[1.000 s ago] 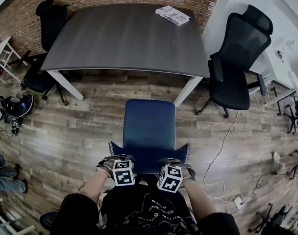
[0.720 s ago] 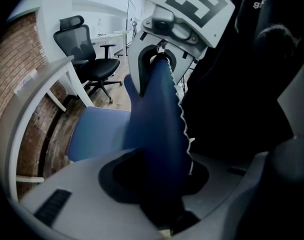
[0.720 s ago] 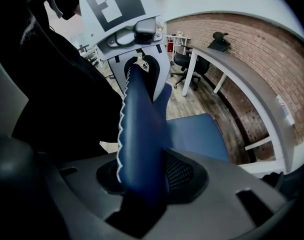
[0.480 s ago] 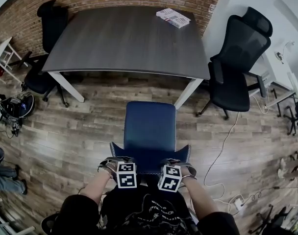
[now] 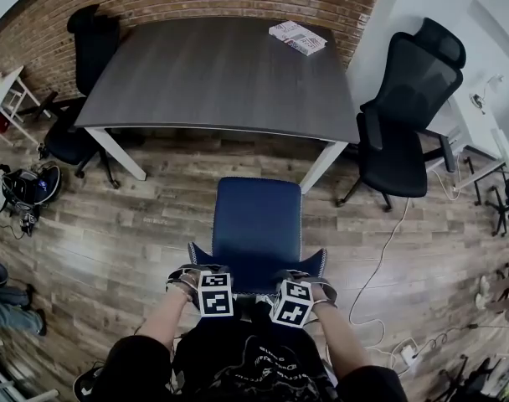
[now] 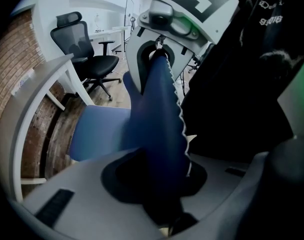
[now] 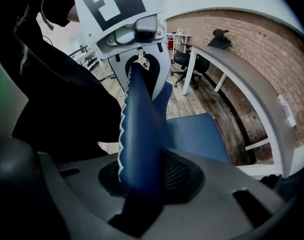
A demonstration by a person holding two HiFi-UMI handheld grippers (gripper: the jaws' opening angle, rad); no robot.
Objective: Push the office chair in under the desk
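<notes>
You have the grip, but the push itself is all ahead of you. In the head view the office chair (image 5: pixel 256 224) sits in the lower middle of the frame, its blue seat facing the worktop (image 5: pixel 221 65) that fills the upper middle. A strip of wooden floor (image 5: pixel 179 191) shows between the seat's front edge and the worktop's near edge, so no part of the chair is under it yet.

Your left gripper (image 5: pixel 206 273) and right gripper (image 5: pixel 298 276) are at the bottom of the frame, one on each end of the backrest (image 5: pixel 256 276). Both sets of jaws have just been closing. In the left gripper view the left gripper (image 6: pixel 157 184) has its jaws narrowed onto the blue padded edge of the backrest (image 6: pixel 159 114), with the white stitching running up between them. The right gripper view shows the same for the right gripper (image 7: pixel 142 179) on the backrest (image 7: pixel 139 134). Both look clamped on.

What is left, as I judge it, is the whole roll forward until the seat slips beneath the worktop. The chair lines up with the right part of the worktop, and the white leg (image 5: pixel 321 166) stands just right of its path, so keep the push straight. A book (image 5: pixel 297 38) lies on the far right corner, out of the way.
</notes>
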